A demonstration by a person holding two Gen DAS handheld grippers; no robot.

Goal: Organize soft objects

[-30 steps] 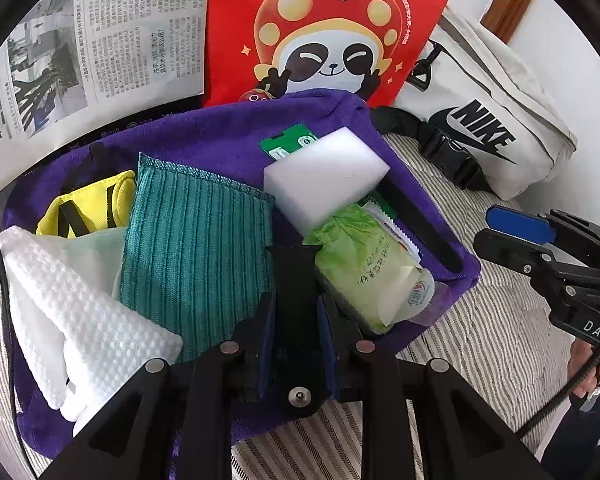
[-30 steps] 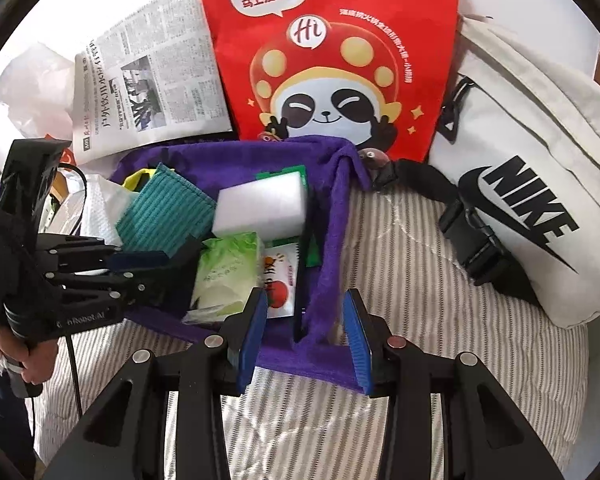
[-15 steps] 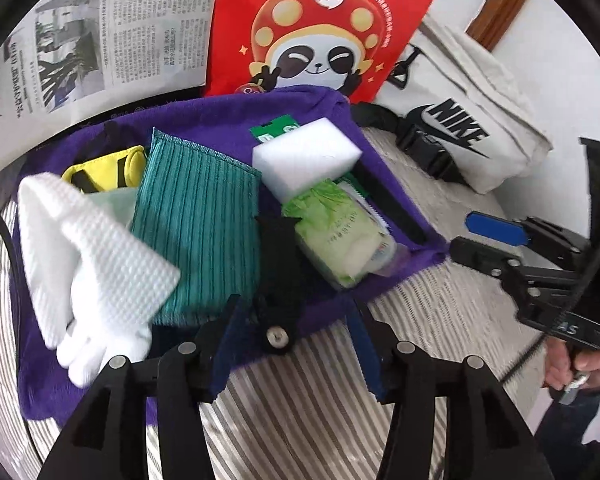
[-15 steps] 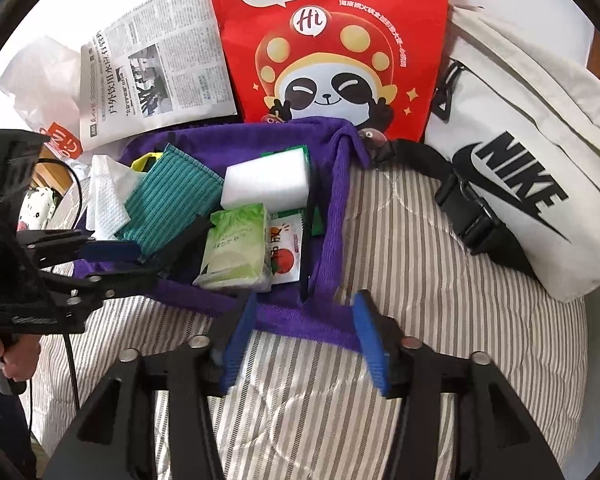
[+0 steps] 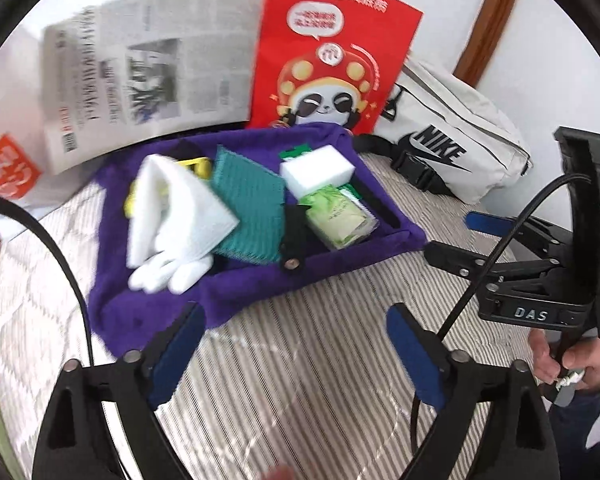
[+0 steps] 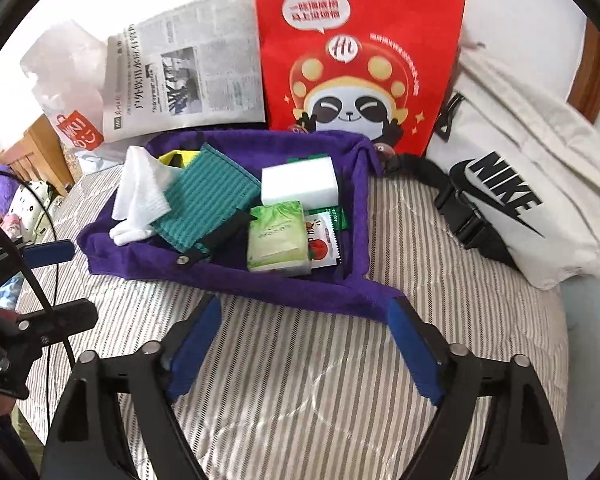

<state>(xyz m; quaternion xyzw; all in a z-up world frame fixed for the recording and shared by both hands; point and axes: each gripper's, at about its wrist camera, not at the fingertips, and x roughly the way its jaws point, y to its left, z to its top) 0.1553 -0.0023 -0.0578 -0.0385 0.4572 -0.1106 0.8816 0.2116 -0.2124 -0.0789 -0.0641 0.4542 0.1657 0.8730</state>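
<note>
A purple fabric tray (image 5: 260, 280) (image 6: 260, 284) lies on the striped bed cover (image 5: 320, 360). It holds a white cloth (image 5: 176, 216), a teal cloth (image 5: 248, 204), a white sponge (image 5: 318, 168), a green tissue pack (image 6: 276, 236) and a tomato sachet (image 6: 322, 240). A black snap strap (image 5: 294, 236) hangs over its front wall. My left gripper (image 5: 294, 314) hovers just in front of that wall, jaws opening, nothing between them. My right gripper (image 6: 305, 306) is at the tray's front right corner, jaws also opening and empty.
A red panda bag (image 6: 356, 60) and a newspaper (image 5: 140, 80) stand behind the tray. A white Nike bag (image 6: 520, 184) with a black buckle strap lies to the right. A person's hand (image 5: 572, 360) holds the right gripper's handle.
Both grippers backed away from the tray's front wall and rose. The left let go of the black strap and spread wide. The right also opened.
</note>
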